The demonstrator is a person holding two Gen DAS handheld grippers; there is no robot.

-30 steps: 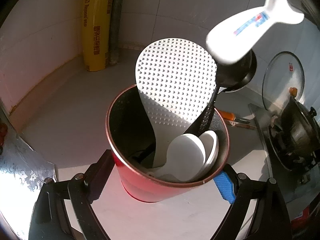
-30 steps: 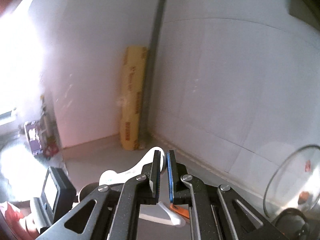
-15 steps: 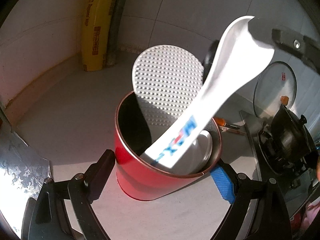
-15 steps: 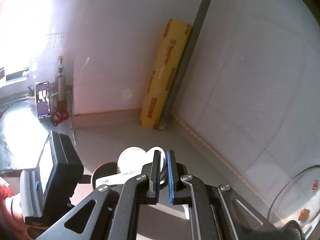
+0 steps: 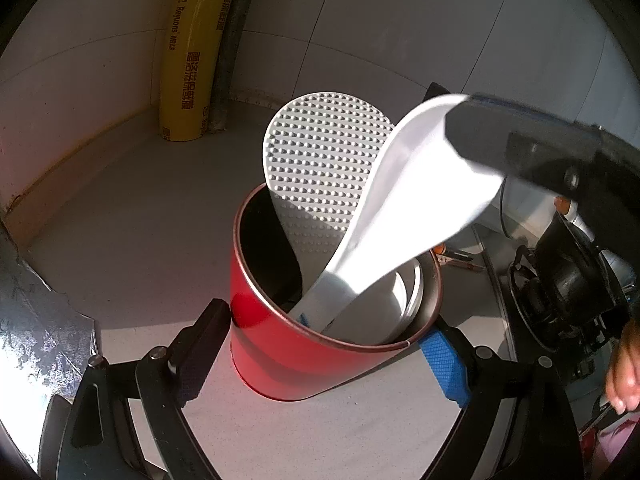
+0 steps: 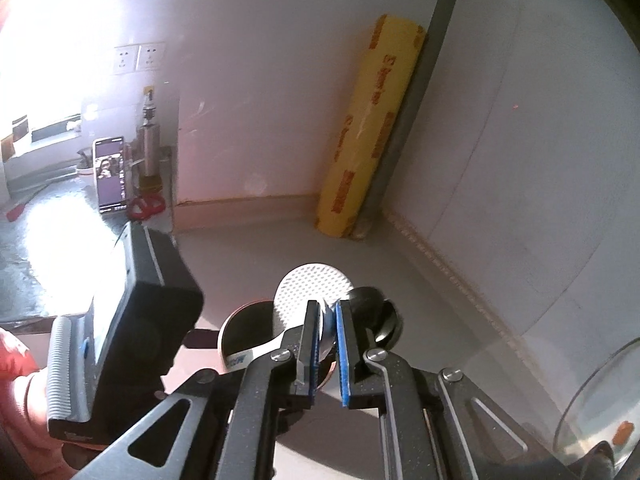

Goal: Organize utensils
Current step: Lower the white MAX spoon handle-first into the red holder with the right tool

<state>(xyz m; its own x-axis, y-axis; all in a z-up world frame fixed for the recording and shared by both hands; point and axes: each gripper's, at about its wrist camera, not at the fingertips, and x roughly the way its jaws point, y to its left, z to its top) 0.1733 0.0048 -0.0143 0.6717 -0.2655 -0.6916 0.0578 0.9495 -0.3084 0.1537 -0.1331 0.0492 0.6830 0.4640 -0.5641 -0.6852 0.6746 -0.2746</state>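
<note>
Red metal canister (image 5: 304, 344), round and smooth, sits clamped between the left gripper (image 5: 324, 356) pads on the grey counter (image 5: 132, 240). Right gripper (image 6: 329, 344) pinches the broad end of a smooth white plastic paddle (image 5: 400, 208), its handle inside the canister beside a dimpled rice paddle (image 5: 320, 160).

One red utensil cup (image 5: 304, 344) stands between the left gripper's fingers. In it are two white rice paddles: one dimpled paddle (image 5: 320, 168) upright at the far side, one smooth paddle (image 5: 400, 216) leaning toward the right gripper. One black ladle (image 6: 370, 300) shows just beyond the right gripper's tips. One yellow wrap roll (image 5: 192, 48) stands far ahead, and one glass lid (image 6: 600, 412) lies right of the right gripper.
</note>
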